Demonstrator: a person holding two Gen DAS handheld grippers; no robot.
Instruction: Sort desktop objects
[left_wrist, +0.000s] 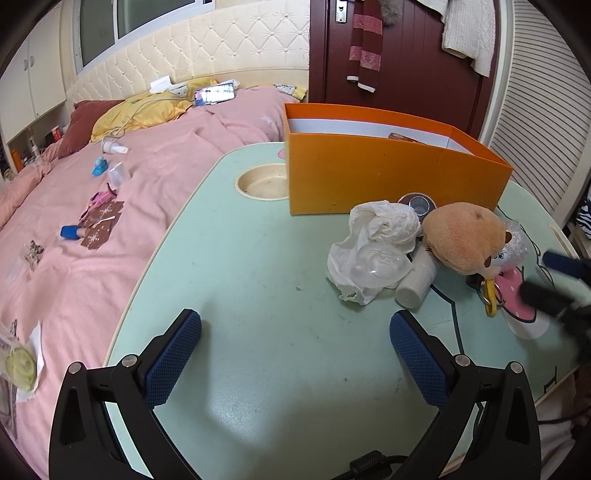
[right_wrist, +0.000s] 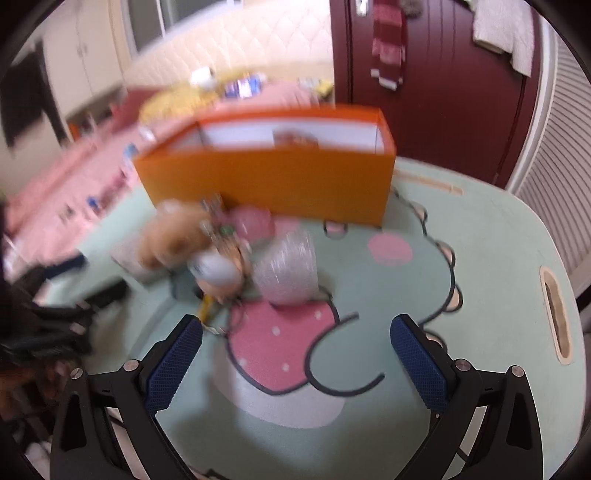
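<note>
An open orange box (left_wrist: 388, 177) stands at the back of the mint-green lap table (left_wrist: 258, 280); it also shows in the right wrist view (right_wrist: 266, 181). In front of it lies a pile: crumpled white tissue (left_wrist: 376, 236), a clear plastic piece (left_wrist: 373, 266), a white bottle (left_wrist: 417, 280), a tan plush toy (left_wrist: 465, 236) with a yellow key ring (left_wrist: 489, 295), and bubble wrap (right_wrist: 288, 269). My left gripper (left_wrist: 295, 332) is open and empty, short of the pile. My right gripper (right_wrist: 295, 336) is open and empty, near the plush toy (right_wrist: 177, 236); that view is blurred.
A round cup recess (left_wrist: 264, 182) sits left of the box. A slot handle (right_wrist: 554, 314) is at the table's right edge. The table stands on a pink bed (left_wrist: 92, 221) strewn with small items. A dark red door (left_wrist: 406, 55) is behind.
</note>
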